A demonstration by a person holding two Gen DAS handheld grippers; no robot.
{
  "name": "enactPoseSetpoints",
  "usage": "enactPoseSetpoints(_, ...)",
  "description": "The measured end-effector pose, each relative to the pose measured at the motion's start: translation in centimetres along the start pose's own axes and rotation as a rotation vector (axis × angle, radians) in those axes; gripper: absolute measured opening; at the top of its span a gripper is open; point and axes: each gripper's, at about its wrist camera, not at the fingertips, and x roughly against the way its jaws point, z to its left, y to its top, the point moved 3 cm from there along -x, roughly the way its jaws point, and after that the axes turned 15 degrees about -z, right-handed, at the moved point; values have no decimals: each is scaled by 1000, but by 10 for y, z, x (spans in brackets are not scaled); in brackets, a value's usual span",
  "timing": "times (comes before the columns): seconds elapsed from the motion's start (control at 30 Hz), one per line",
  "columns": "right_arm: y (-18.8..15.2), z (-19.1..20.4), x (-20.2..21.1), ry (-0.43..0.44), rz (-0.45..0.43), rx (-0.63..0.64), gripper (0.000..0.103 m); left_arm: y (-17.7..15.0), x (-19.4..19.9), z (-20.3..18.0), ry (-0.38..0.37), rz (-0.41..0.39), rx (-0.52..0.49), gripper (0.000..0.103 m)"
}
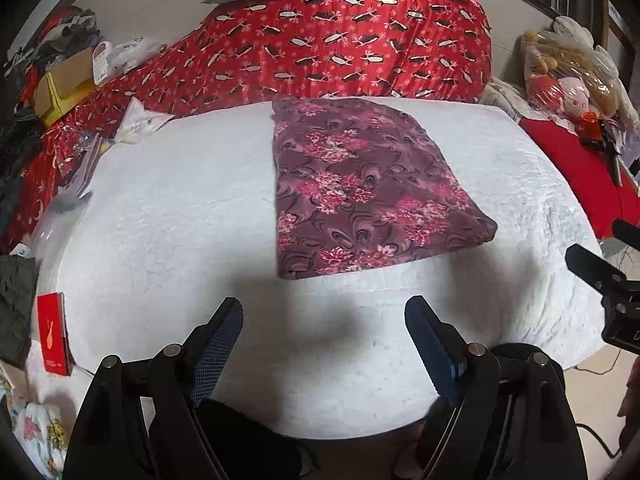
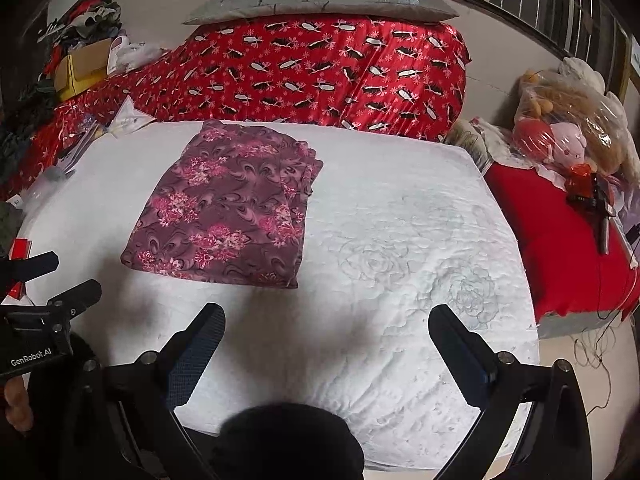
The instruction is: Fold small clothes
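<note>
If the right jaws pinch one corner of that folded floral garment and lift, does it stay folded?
Probably not. The folded floral garment looks like thin soft fabric in loose stacked layers, offset along its right edge, so it would likely droop and unfold. It looks light. Pushed across the textured white quilted pad, it would probably bunch rather than slide.

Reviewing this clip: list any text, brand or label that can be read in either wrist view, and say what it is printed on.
"GenRobot.AI": white lettering on the body of the left gripper, seen at the left edge of the right wrist view.
Red booklet at the edge of the white quilt: small print near its lower end, too small to read.
Label on the yellow cardboard box: blurred, unreadable.
The folded floral garment shows no text.
</note>
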Motion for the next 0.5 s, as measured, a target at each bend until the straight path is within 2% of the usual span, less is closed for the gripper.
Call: enactPoseSetpoints(0.5, -2, 2, -2, 15, 11, -3, 102, 3, 3, -5, -5, 3, 16, 83)
